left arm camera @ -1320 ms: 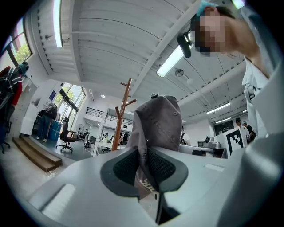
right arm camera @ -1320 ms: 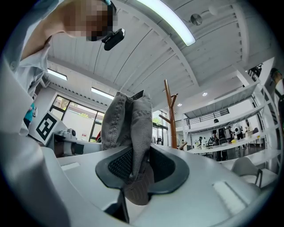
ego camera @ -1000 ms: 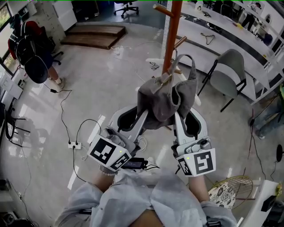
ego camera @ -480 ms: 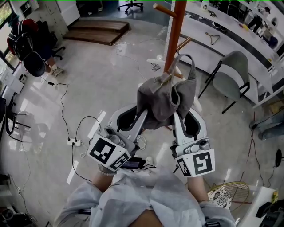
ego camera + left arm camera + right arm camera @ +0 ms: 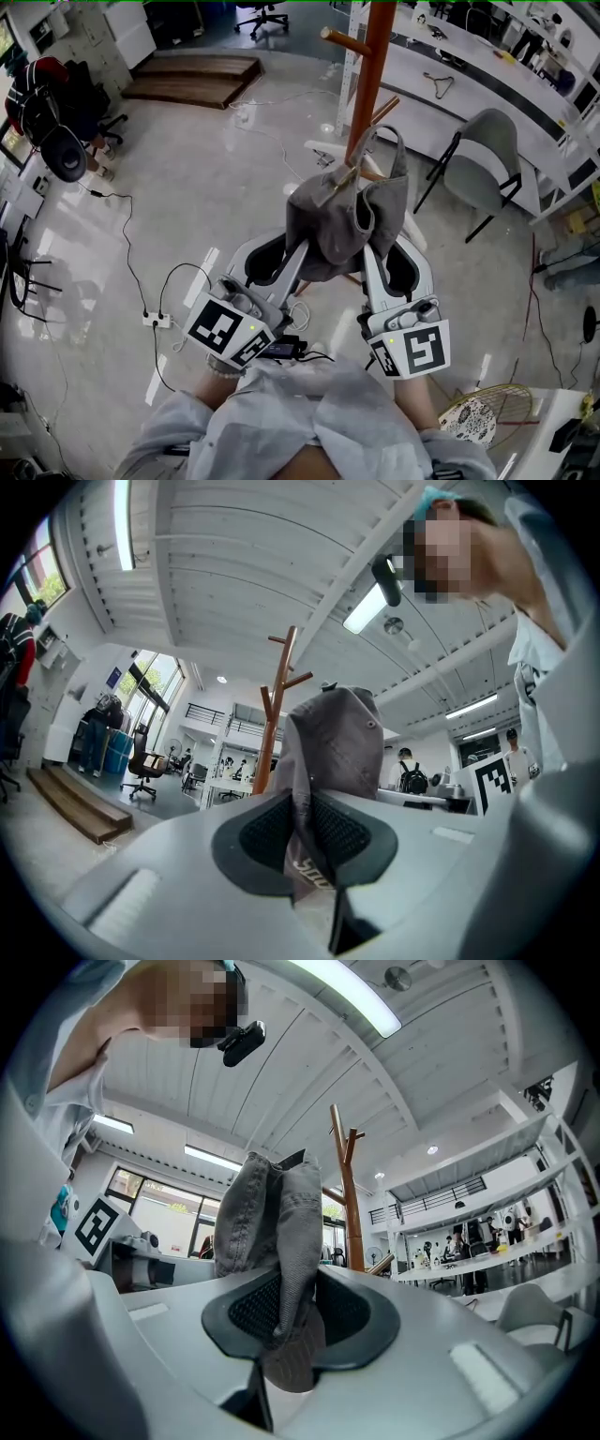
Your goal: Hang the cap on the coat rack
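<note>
A grey cap (image 5: 342, 217) hangs crumpled in the air between my two grippers, just in front of the orange-brown wooden coat rack (image 5: 367, 66). Its upper edge lies against a lower peg (image 5: 380, 111) of the rack. My left gripper (image 5: 302, 251) is shut on the cap's left side, and my right gripper (image 5: 369, 249) is shut on its right side. In the left gripper view the cap (image 5: 333, 742) is pinched between the pads (image 5: 302, 832), with the rack (image 5: 275, 705) behind it. In the right gripper view the fabric (image 5: 277, 1213) is clamped in the jaws (image 5: 295, 1312) beside the rack (image 5: 349, 1194).
A grey chair (image 5: 478, 155) and a long white desk (image 5: 487, 75) stand to the right of the rack. A wooden platform (image 5: 192, 75) lies at the far left. A power strip with cables (image 5: 157, 319) is on the floor, and a woven basket (image 5: 487, 408) sits at the lower right.
The cap and both grippers have crept slightly up and toward the rack's lower peg. Both grips are unchanged.
</note>
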`<state>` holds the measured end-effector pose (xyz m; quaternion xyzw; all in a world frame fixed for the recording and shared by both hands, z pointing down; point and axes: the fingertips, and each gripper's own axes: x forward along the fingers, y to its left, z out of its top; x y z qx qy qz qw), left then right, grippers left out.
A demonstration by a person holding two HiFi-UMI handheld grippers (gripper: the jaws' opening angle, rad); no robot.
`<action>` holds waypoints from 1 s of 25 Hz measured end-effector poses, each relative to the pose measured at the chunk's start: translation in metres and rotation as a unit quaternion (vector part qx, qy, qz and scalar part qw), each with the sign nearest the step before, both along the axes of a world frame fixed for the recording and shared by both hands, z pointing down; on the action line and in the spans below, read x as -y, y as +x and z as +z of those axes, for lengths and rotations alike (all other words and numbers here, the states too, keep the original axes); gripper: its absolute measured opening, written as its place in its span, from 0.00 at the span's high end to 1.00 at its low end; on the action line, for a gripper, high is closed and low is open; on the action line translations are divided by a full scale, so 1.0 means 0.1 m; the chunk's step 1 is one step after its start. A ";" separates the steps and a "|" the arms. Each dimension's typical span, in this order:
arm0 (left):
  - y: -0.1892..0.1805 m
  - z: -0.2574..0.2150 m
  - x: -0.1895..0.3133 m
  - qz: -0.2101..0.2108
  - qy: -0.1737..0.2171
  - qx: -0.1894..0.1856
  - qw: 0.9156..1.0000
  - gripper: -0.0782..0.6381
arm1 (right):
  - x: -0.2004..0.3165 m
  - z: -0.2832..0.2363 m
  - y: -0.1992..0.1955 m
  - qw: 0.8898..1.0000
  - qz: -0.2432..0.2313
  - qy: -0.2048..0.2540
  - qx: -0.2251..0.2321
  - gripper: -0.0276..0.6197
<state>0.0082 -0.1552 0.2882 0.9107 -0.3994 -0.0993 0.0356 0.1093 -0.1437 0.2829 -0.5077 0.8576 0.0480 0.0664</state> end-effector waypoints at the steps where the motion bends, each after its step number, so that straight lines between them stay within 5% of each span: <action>1: -0.01 0.00 0.03 0.002 0.000 0.000 1.000 0.82 | 0.03 0.00 -0.01 1.000 0.002 0.000 0.000 0.81; 25: -0.10 -0.05 0.33 0.007 0.011 -0.008 1.000 0.82 | 0.31 -0.06 -0.10 1.000 0.008 0.009 -0.013 0.81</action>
